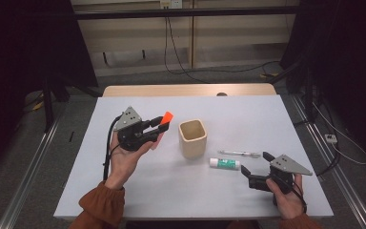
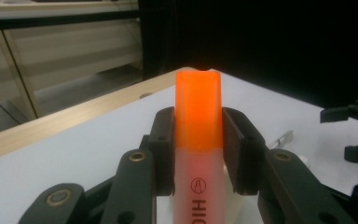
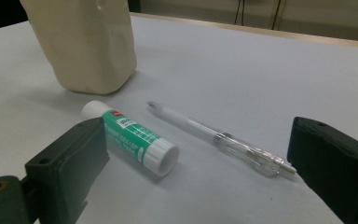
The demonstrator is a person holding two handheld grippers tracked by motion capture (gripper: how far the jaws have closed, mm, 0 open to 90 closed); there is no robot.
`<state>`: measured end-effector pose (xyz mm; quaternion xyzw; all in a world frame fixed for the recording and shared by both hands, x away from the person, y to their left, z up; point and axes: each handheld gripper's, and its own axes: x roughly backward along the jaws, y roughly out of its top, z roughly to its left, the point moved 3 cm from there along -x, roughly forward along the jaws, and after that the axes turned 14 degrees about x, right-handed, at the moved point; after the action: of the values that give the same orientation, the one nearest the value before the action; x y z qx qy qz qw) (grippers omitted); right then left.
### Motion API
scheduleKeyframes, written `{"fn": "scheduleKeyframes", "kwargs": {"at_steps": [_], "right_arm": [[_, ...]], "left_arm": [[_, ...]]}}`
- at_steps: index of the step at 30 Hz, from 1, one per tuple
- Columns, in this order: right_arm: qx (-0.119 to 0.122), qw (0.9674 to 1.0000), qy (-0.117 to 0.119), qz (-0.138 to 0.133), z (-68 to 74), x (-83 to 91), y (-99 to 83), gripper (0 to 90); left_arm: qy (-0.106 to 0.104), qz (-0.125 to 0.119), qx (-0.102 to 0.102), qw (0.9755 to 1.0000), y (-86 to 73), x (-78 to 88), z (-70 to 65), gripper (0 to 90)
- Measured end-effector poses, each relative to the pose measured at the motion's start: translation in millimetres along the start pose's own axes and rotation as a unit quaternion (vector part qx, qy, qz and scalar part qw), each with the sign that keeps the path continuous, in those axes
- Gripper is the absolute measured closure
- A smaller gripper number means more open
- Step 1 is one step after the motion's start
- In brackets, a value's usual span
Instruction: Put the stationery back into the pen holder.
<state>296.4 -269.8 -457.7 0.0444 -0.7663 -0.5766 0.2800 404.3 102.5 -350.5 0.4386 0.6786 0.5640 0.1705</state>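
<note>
An orange-capped highlighter is clamped in my left gripper, held above the table left of the cream cup. In the left gripper view the highlighter stands between both black pads, cap outward. My right gripper rests open at the table's right front, its jaws pointing left toward a green-and-white glue stick and a clear pen. In the right gripper view the glue stick and pen lie between the wide-spread jaws, with the cup behind them.
The grey table has a wooden strip along its far edge. Cables run over the floor beyond. Dark curtains hang on both sides.
</note>
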Motion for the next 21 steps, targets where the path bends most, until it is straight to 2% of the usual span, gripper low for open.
{"fn": "scheduleKeyframes", "kwargs": {"at_steps": [7, 12, 14, 15, 17, 21], "right_arm": [[0.002, 1.0, 0.0, 0.0, -0.6, -0.9, -0.3, 4.9], [0.002, 1.0, -0.001, 0.002, -0.2, -0.8, -0.2, 4.9], [0.002, 1.0, -0.001, 0.002, 0.0, -0.5, 0.1, 4.9], [0.003, 1.0, -0.001, 0.002, 0.1, -0.6, 0.3, 4.9], [0.004, 1.0, -0.001, 0.003, 0.8, -1.0, 0.3, 4.9], [0.003, 1.0, -0.002, 0.002, 0.4, -1.3, 0.6, 4.9]], "left_arm": [[-0.012, -0.022, -0.005, 0.9997, 7.1, -9.1, -8.3, 67.2], [-0.012, -0.041, -0.011, 0.999, 13.1, -13.9, -11.8, 67.1], [-0.013, -0.049, -0.005, 0.9987, 14.2, -16.5, -12.0, 67.2], [-0.016, -0.053, 0.004, 0.9984, 13.9, -18.2, -12.1, 67.2], [-0.01, -0.056, 0.005, 0.9984, 13.4, -22.0, -10.8, 67.2], [-0.014, -0.062, 0.017, 0.9978, 15.1, -25.7, -10.5, 67.2]]}}
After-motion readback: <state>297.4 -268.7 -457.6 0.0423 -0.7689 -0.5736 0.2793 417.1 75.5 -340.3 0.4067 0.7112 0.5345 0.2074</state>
